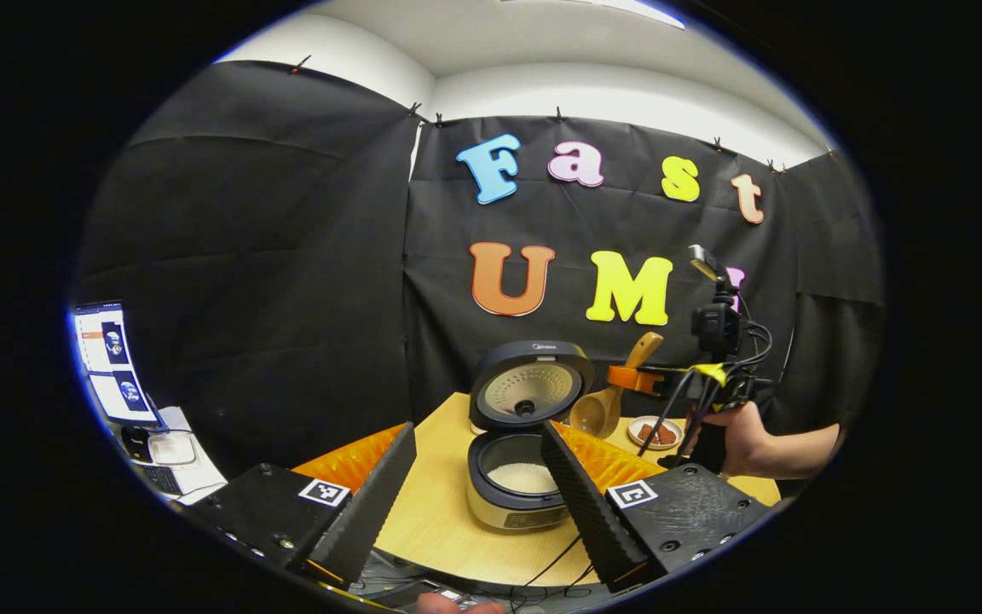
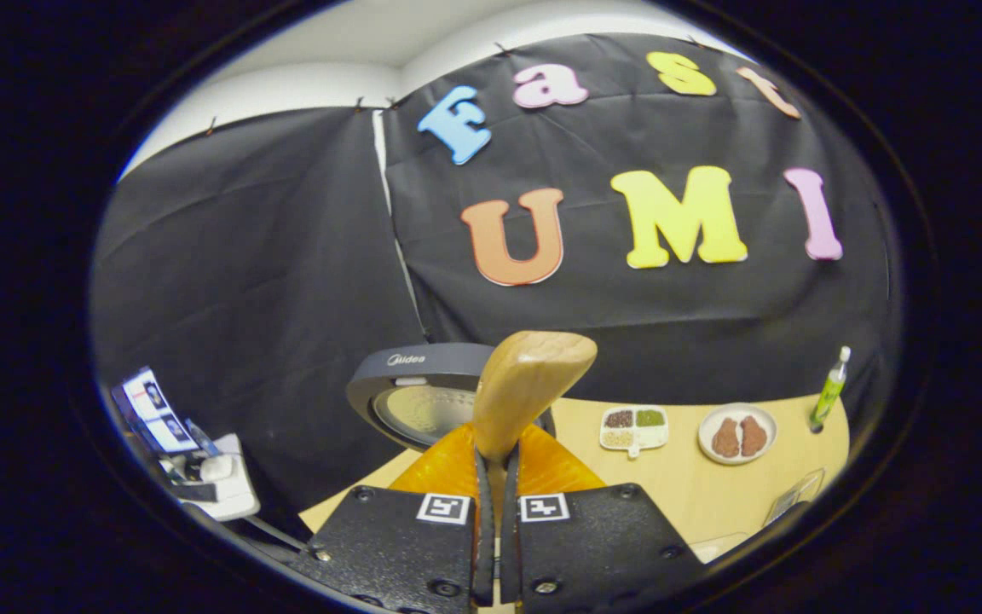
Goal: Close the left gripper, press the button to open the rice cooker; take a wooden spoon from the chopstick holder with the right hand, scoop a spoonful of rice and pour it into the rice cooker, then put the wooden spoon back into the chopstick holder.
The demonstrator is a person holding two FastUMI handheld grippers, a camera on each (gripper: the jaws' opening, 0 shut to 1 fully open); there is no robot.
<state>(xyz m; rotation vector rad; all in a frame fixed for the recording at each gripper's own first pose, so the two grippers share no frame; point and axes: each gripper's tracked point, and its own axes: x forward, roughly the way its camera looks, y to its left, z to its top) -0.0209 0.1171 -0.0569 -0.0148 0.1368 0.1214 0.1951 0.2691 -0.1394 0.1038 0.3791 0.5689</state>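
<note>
Sitting lower centre of the left gripper view, the round silver-and-black rice cooker (image 1: 515, 477) is standing w/ its domed lid (image 1: 530, 385) swung up and white rice showing in the pot. Beside it, the pale wooden table (image 1: 436, 512) is carrying an orange ridged mat (image 1: 346, 460) to the lower left. Spreading wide at the bottom of that view, the left gripper (image 1: 478, 490) is holding nothing. Clamping narrow on the handle, the right gripper (image 2: 495, 512) is gripping the light wooden spoon (image 2: 525, 384); in the left gripper view the spoon bowl is hanging just right of the lid, looking empty from here. Risks: handle is pinched off-centre, so the spoon may be pivoting in the grip and dumping grains on the table; swinging left could be knocking the lid. Small plate of brown pieces (image 2: 737, 433) is sitting centre right of the right gripper view, close enough to get clipped.
</note>
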